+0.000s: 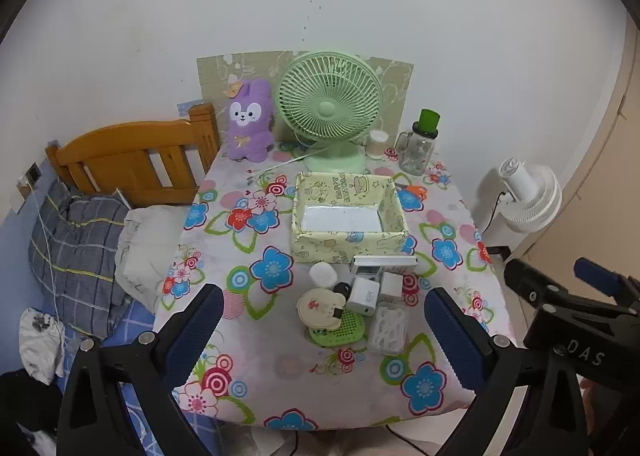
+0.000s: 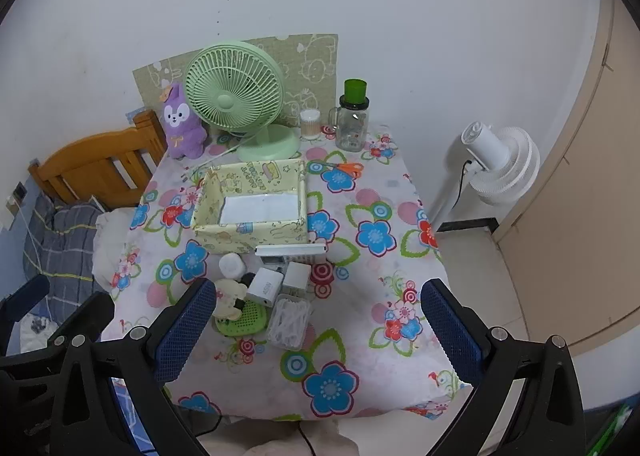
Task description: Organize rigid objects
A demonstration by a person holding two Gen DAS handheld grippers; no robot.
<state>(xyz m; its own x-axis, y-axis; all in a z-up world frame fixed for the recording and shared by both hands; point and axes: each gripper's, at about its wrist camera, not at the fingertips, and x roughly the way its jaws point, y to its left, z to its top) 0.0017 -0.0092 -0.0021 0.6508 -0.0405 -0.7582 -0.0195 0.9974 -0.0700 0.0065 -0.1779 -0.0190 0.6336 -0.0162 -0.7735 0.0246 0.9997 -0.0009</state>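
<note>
Clutter of small rigid items sat in a tight group on the flowered counter (image 1: 256,336), just in front of the yellow fabric storage box (image 1: 348,212). The group included a white round container (image 1: 323,274), two white chargers (image 1: 362,294), a cream round case (image 1: 320,306) resting on a green perforated case (image 1: 344,330), a clear box of cotton swabs (image 1: 387,330), and a white flat device (image 1: 384,262) touching the box's front wall. The box held only a white liner. The left claw (image 1: 324,326) hovered above the counter's near edge, jaws wide, nothing between them. The right claw (image 2: 320,320) stood likewise wide and empty, beside the left one. At the counter's far edge stood a green desk fan (image 1: 330,108), a purple plush rabbit (image 1: 248,122) and a glass jar with a green lid (image 1: 420,144). Orange-handled scissors (image 2: 344,168) lay right of the box.
</note>
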